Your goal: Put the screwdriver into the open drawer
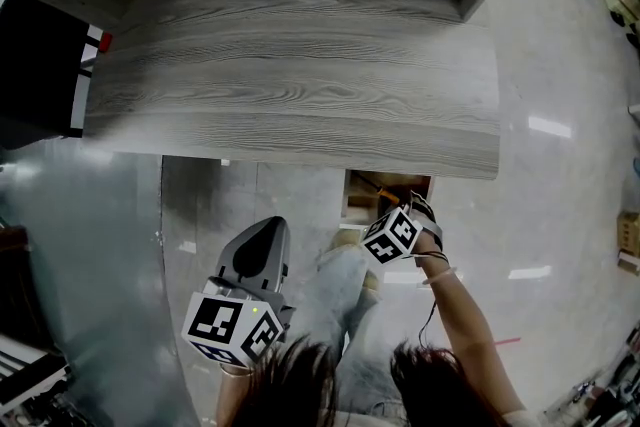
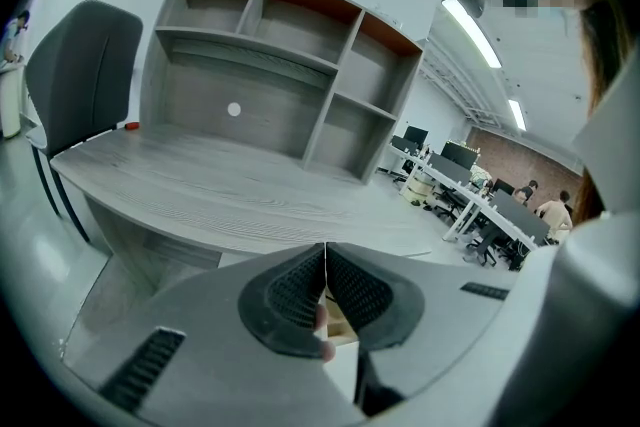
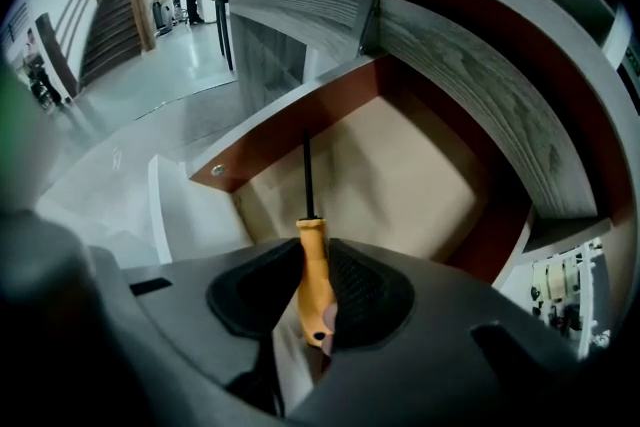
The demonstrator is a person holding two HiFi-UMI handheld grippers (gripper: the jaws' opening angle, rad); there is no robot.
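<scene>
The screwdriver (image 3: 312,270) has an orange handle and a thin black shaft. My right gripper (image 3: 312,260) is shut on the handle, and the shaft points forward over the open drawer (image 3: 290,130). The drawer has red-brown walls and a bare tan floor; nothing lies in it. In the head view the drawer (image 1: 352,197) sticks out from under the front edge of the grey wooden desk (image 1: 300,75), with the right gripper's marker cube (image 1: 392,237) just in front of it. My left gripper (image 1: 266,227) is held lower left, away from the drawer, shut with nothing in it.
A black chair (image 1: 35,65) stands at the desk's left end. A shelf unit (image 2: 280,65) rises at the back of the desk. The person's legs (image 1: 345,285) are between the two grippers. Glossy floor lies to the right.
</scene>
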